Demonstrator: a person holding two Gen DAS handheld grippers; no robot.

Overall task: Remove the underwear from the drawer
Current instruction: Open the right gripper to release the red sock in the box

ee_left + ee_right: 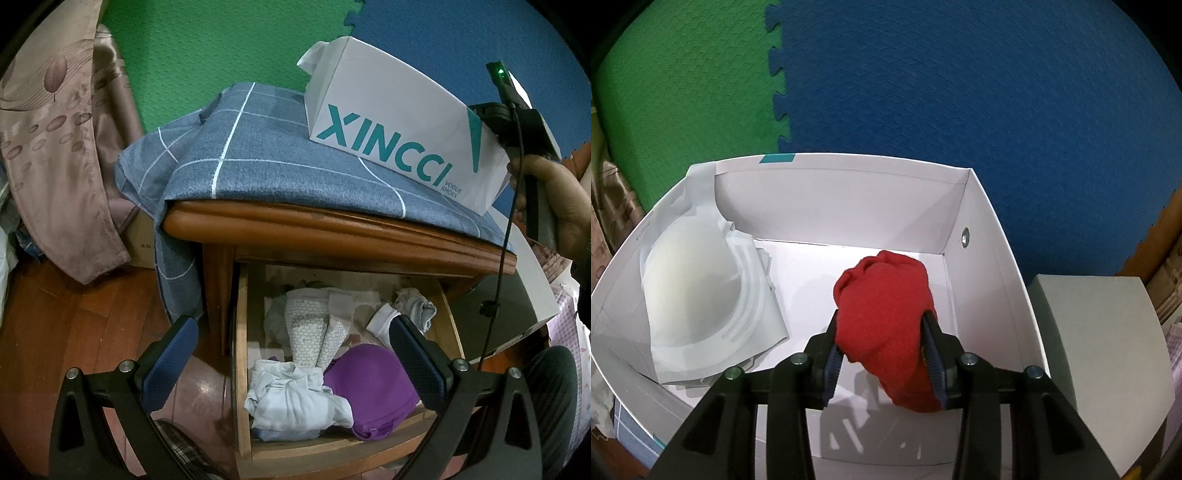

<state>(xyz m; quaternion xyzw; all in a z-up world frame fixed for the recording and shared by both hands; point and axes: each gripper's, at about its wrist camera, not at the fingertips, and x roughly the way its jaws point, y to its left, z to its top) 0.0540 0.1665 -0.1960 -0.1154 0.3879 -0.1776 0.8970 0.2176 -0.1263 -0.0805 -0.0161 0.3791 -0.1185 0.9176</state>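
The wooden drawer (242,350) stands pulled out beneath my left gripper (291,325), which hovers open with nothing between its fingers. Inside the drawer lie a purple garment (369,387), a pale blue-white crumpled piece (295,398), rolled patterned white pieces (310,332) and grey socks (417,306). On the nightstand sits a white shoe box (388,122). In the right wrist view my right gripper (881,321) reaches into that box (849,199), its pads touching both sides of bunched red underwear (882,306). A white bra (698,288) rests in the box's left part.
A blue checked cloth (277,158) covers the nightstand top and hangs off its left side. A pinkish curtain (62,147) hangs at left. Green and blue foam mats (960,92) line the wall. A grey-white case (1100,350) stands right of the box. A person's hand (554,206) holds the right gripper's handle.
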